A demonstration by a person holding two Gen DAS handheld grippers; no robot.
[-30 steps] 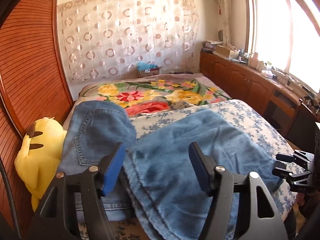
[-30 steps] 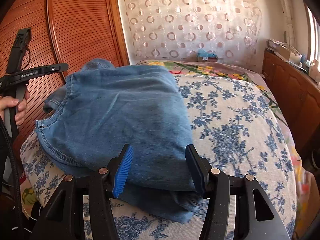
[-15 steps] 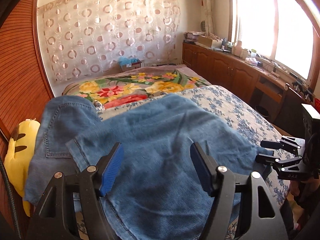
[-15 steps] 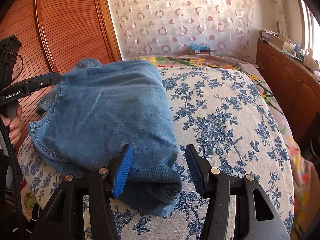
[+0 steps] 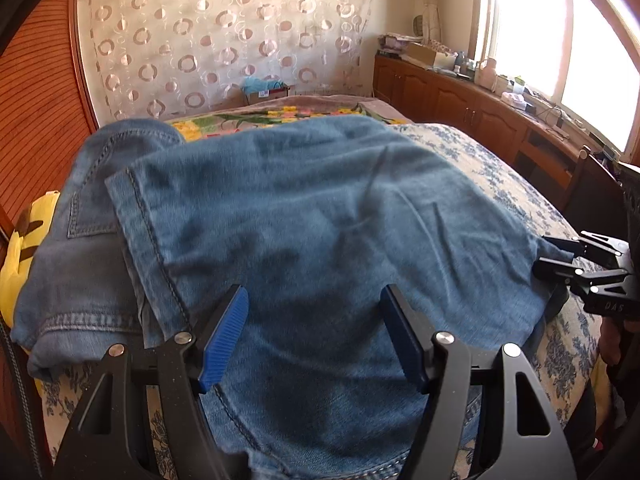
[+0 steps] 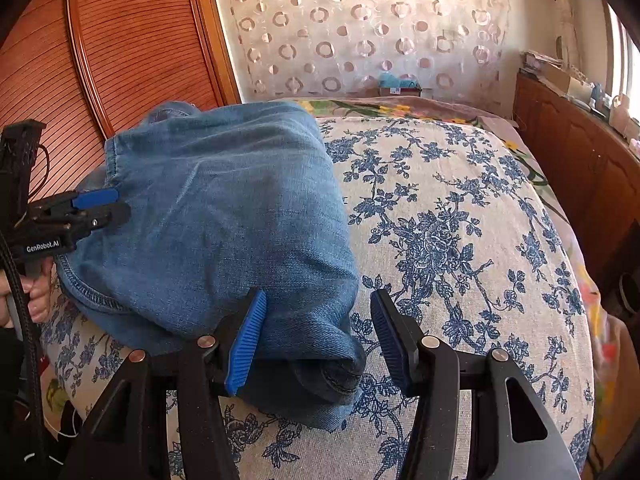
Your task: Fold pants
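Both claws are hovering wide apart, holding nothing: the left claw [image 5: 312,336] over the jeans [image 5: 320,216], the right claw [image 6: 318,340] straddling their folded corner. Judging by this, each should be pinching an edge squarely and keeping the layers aligned on the bed [image 6: 460,220].

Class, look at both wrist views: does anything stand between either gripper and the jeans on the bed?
Nothing visible does. The left gripper hangs open directly over the jeans, and the right gripper is open with the folded corner already between its fingers. Only the bedspread lies around them.

A home bedroom — a bed [image 6: 460,240] with floral covers, a curtain [image 5: 224,40], wooden cabinets [image 5: 460,104].
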